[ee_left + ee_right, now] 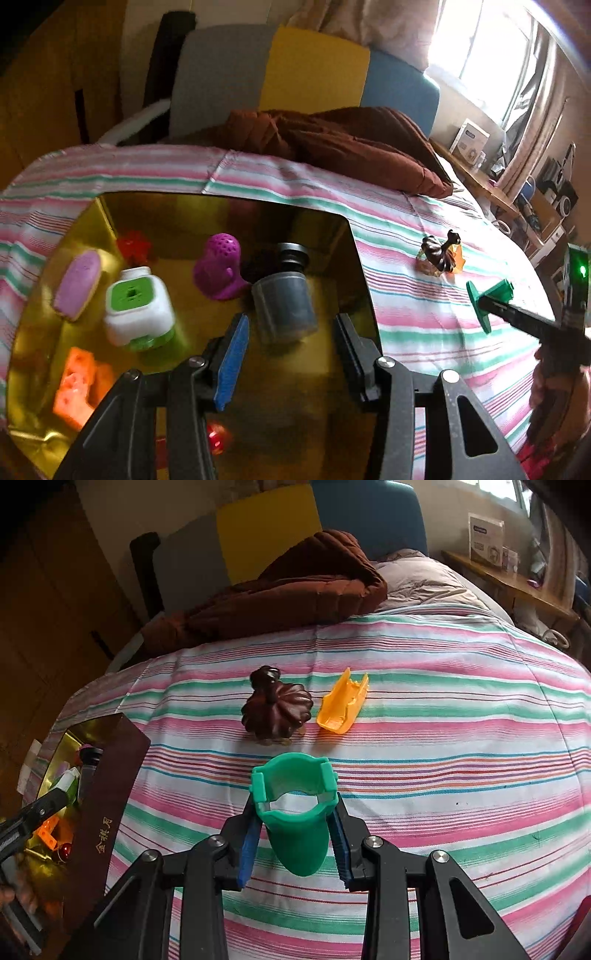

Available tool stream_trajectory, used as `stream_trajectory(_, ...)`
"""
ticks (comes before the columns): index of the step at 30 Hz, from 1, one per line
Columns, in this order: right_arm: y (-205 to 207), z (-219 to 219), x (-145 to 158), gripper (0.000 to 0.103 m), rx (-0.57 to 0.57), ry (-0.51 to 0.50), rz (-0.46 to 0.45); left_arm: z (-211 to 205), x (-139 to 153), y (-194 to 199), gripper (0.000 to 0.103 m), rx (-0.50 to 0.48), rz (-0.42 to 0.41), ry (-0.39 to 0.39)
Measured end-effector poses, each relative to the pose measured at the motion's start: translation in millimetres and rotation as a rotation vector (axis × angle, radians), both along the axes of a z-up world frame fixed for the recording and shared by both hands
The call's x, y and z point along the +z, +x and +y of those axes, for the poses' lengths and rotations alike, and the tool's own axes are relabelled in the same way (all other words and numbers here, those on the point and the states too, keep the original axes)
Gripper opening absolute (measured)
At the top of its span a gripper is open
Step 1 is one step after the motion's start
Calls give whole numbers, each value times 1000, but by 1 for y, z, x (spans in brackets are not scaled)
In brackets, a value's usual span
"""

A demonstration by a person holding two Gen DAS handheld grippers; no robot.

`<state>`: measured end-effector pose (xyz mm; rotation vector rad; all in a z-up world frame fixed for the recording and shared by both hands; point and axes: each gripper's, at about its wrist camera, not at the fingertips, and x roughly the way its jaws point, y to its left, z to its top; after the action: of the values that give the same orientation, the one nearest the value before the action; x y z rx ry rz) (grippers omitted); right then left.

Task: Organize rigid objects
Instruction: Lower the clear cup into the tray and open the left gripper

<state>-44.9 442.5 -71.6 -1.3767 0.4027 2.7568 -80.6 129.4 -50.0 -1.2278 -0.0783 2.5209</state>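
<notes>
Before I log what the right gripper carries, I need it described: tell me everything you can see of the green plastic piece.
The green plastic piece looks like smooth, matte teal moulded plastic: a rounded tube-like body widening to a flared collar with two blocky side tabs and an open centre showing the striped cloth behind. The right gripper is shut on it, blue pads pressing its sides. It is held above the cloth, apart from the brown pumpkin-shaped ornament and orange piece beyond.
</notes>
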Motion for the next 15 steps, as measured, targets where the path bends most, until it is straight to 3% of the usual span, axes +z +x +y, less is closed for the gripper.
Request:
stream_trajectory(9,1,-9,1,35,21,73,7,-23,4,40,48,-27,62,12)
stream_trajectory(15,4,-18,4,35,61,105,39,-45,7,57,48,-15,63,74)
